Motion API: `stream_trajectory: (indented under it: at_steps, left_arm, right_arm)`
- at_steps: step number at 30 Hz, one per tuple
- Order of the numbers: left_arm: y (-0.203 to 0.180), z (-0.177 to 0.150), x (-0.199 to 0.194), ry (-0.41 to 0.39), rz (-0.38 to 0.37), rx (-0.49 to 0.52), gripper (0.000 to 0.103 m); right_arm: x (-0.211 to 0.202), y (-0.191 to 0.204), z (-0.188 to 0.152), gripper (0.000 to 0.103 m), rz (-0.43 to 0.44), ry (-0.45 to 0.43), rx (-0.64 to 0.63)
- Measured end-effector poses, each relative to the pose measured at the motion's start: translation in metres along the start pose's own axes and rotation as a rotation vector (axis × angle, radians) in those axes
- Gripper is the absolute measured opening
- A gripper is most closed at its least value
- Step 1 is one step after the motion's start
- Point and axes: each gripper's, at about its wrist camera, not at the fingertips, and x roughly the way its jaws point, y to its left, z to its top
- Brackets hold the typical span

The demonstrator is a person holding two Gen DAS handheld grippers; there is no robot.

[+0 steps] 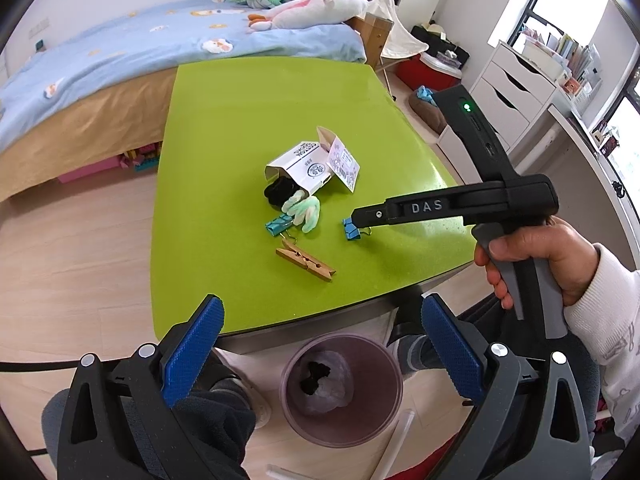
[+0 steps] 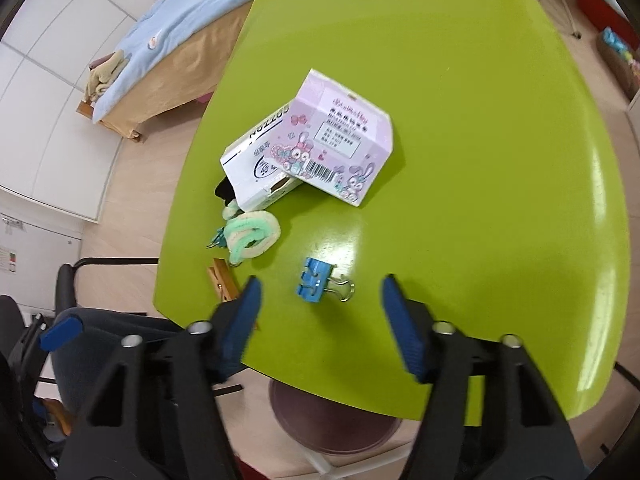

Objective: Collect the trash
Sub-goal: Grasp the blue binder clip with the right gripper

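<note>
A purple translucent trash bin [image 1: 340, 390] stands on the floor below the green table's near edge, with crumpled trash inside; its rim shows in the right wrist view [image 2: 332, 432]. My left gripper [image 1: 320, 352] is open and empty above the bin. On the table lie a white carton [image 1: 298, 170], a pink bunny card [image 2: 340, 148], a black item [image 1: 276, 194], a green-white fuzzy piece [image 2: 250, 236], a teal clip [image 1: 278, 225], a blue binder clip [image 2: 316, 285] and a wooden clothespin [image 1: 306, 265]. My right gripper [image 2: 320, 320] is open, just above the blue clip.
The green table [image 1: 256, 112] stands beside a bed [image 1: 120, 52] with plush toys. White drawers [image 1: 512, 92] and a red box [image 1: 426, 74] are at the right. An office chair [image 2: 68, 280] stands left of the table.
</note>
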Motion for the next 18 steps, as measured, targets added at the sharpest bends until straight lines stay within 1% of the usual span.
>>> stream_trajectory:
  at_steps: [1, 3, 4, 6, 7, 9, 13, 18]
  left_arm:
    - [0.000, 0.000, 0.001, 0.002, 0.000, -0.002, 0.095]
    - [0.000, 0.000, 0.002, 0.005, -0.002, -0.005, 0.095]
    - [0.000, 0.000, 0.003, 0.007, -0.003, -0.006, 0.095]
    - [0.001, 0.001, 0.004, 0.009, -0.004, -0.007, 0.095]
    - [0.001, 0.001, 0.005, 0.009, -0.005, -0.008, 0.095]
    - [0.002, 0.001, 0.006, 0.012, -0.006, -0.009, 0.095]
    - [0.003, 0.002, 0.009, 0.020, -0.010, -0.018, 0.095]
    - [0.003, 0.005, 0.015, 0.026, -0.010, -0.022, 0.095]
  right_arm:
    - [0.002, -0.001, 0.000, 0.046, 0.005, 0.007, 0.002]
    - [0.006, -0.001, 0.001, 0.033, 0.016, 0.017, 0.003]
    - [0.007, -0.002, 0.001, 0.029, 0.018, 0.019, 0.006]
    - [0.009, -0.004, 0.002, 0.014, 0.022, 0.016, 0.008]
    - [0.008, -0.004, 0.001, 0.013, 0.026, 0.013, 0.007]
    - [0.007, -0.004, 0.001, 0.005, 0.041, 0.005, 0.001]
    - [0.002, -0.002, 0.000, 0.001, 0.044, -0.020, -0.003]
    - [-0.009, 0.000, -0.003, 0.001, 0.041, -0.048, -0.007]
